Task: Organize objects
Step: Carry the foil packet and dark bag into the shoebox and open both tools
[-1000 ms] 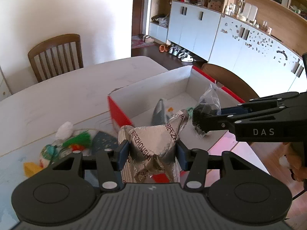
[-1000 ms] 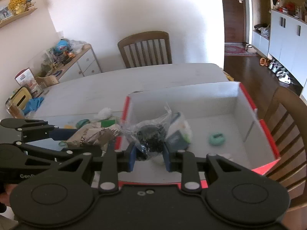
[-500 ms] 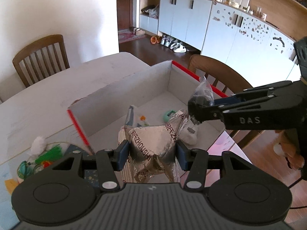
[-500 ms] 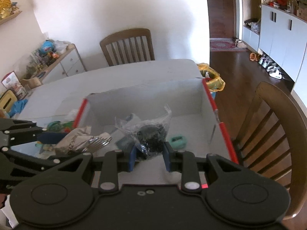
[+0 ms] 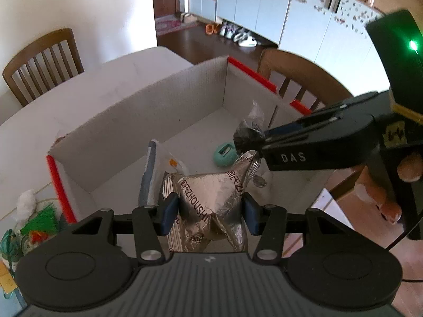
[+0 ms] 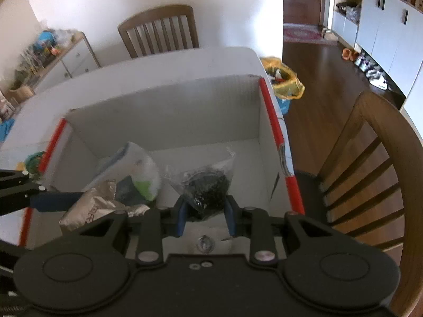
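We've got both loads over the open box: left gripper fingers pinching the foil bag, right gripper fingers pinching the clear bag. Box floor lies directly below both, so drop is straight down.

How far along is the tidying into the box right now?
Done: a teal item and a white pouch lie in the box. In hand: left gripper holds the foil bag, right gripper the clear bag, both over the box. Left: toys on the table.
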A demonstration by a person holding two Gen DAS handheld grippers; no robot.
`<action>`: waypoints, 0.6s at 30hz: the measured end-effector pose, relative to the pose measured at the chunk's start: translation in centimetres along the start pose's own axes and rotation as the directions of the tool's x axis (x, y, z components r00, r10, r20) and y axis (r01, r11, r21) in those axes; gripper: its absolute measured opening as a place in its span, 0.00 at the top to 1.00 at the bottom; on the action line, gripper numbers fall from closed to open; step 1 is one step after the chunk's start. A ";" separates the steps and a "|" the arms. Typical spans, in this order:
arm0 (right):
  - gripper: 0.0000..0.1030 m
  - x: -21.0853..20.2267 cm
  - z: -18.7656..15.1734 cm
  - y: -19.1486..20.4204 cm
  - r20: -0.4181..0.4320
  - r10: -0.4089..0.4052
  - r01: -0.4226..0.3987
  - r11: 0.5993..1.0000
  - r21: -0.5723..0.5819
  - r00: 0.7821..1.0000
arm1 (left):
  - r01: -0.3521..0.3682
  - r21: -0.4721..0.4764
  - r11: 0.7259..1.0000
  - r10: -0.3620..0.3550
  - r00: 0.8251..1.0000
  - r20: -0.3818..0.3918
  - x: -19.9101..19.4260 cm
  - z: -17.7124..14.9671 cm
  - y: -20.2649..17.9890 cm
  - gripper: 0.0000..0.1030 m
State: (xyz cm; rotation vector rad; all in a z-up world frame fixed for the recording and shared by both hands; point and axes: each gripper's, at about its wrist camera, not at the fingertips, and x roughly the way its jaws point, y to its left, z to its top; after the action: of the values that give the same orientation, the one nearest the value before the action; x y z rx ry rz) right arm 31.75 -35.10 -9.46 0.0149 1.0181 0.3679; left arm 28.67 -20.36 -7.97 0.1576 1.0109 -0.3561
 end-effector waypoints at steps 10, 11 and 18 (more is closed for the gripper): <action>0.73 3.1 0.8 0.5 -0.114 0.006 -0.007 1.000 -0.012 0.993 | -0.006 -0.010 1.000 0.004 0.994 -0.108 3.9 0.4 0.3 0.51; 0.72 3.1 0.8 0.6 -0.116 0.001 -0.003 1.000 -0.019 0.993 | -0.005 -0.011 1.000 0.003 0.993 -0.116 4.2 0.3 0.3 0.51; 0.69 2.8 0.4 1.2 -0.111 0.003 -0.006 1.000 -0.028 0.994 | 0.010 -0.025 1.000 -0.014 0.989 -0.145 5.1 0.2 0.2 0.50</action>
State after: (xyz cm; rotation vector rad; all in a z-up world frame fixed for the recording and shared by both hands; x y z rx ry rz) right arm 33.06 -33.09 -11.33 -0.0290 1.1230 0.3910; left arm 31.31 -21.34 -12.21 0.1576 1.1601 -0.3468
